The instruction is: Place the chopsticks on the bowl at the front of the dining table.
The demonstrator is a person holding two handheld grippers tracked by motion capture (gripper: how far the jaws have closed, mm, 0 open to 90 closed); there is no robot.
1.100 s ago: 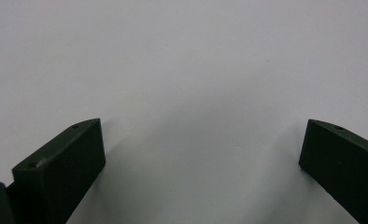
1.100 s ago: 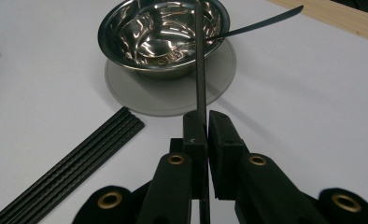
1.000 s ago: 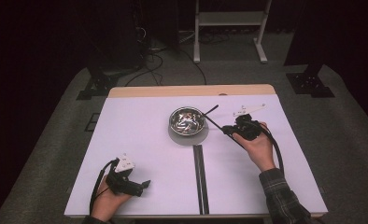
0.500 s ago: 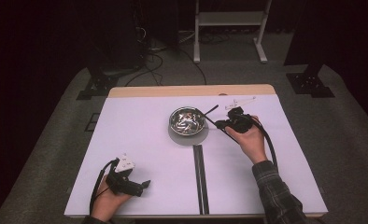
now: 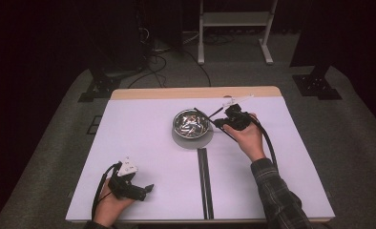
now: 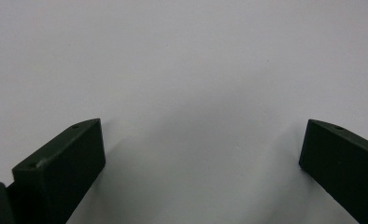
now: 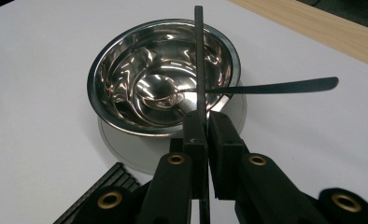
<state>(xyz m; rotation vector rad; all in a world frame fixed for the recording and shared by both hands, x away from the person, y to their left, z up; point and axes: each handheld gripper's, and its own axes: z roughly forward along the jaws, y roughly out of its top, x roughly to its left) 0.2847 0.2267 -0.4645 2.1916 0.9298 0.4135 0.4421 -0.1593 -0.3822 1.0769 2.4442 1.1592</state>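
A shiny steel bowl [image 5: 191, 125] [image 7: 126, 65] stands on a round grey mat [image 5: 193, 141] mid-table. A spoon [image 7: 159, 92] lies in it, its black handle [image 7: 285, 86] sticking out over the rim. My right gripper [image 5: 222, 123] [image 7: 205, 127] is just right of the bowl, shut on a thin flat black utensil [image 7: 199, 56] whose free end reaches over the bowl [image 5: 200, 113]; its far end is hard to make out. My left gripper [image 5: 146, 189] [image 6: 203, 140] rests low at the near left of the table, jaws wide open with nothing between them.
The white tabletop [image 5: 129, 138] has a dark slotted strip [image 5: 204, 181] running from the mat to the near edge. A wooden edge [image 5: 195, 92] runs along the far side. Beyond it are stands and cables on a dark floor.
My right gripper has moved left toward the bowl with the black utensil, whose tip now hangs over the bowl. The left gripper has stayed in place.
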